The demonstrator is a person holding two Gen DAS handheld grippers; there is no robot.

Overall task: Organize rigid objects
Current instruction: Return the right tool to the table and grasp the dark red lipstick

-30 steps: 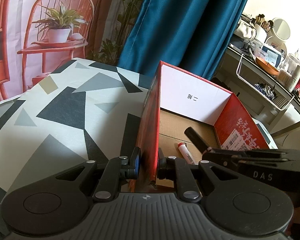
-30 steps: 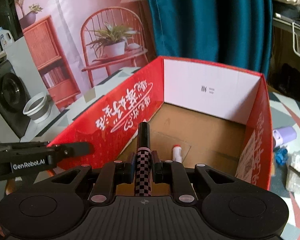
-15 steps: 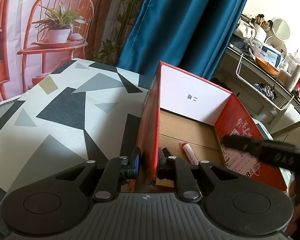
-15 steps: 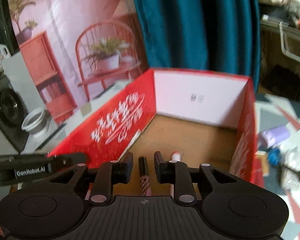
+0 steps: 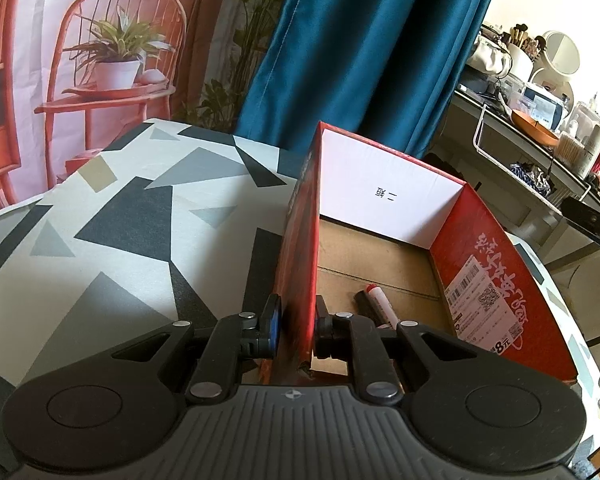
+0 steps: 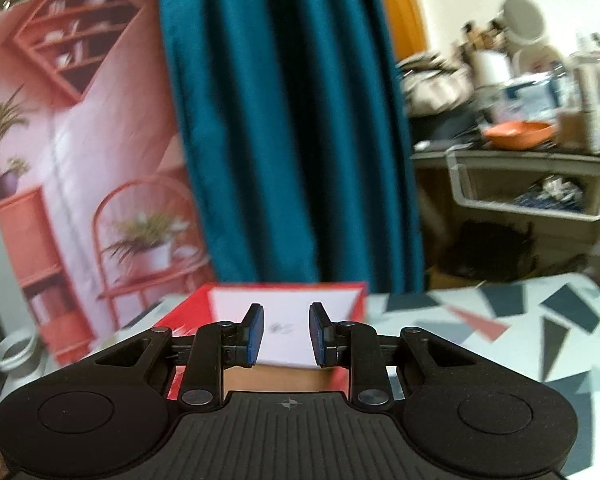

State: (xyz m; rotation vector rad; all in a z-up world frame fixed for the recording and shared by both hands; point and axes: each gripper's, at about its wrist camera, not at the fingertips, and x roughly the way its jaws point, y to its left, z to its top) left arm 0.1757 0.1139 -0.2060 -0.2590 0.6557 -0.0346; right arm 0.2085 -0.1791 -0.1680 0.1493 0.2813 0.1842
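I'm seeing the box [image 5: 496, 276] sitting on the table [image 5: 140, 216], w/ the marker [image 5: 380, 300] and pen [image 5: 363, 303] lying side by side inside, near its front. Curtain [image 5: 360, 60] is hanging behind; shelf [image 5: 520, 140] is standing off to the right.

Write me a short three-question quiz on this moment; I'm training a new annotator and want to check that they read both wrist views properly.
1. True or false: the right tool holds a pen.
2. What does the left tool grip? A) the red-capped marker B) the side wall of the red box C) the curtain
3. Fill in: the red-capped marker lies on the ___ floor of the red box.

Key:
1. False: its fingers stand apart with nothing between them.
2. B: one finger sits outside the wall, one inside.
3. Cardboard, beside a dark pen.
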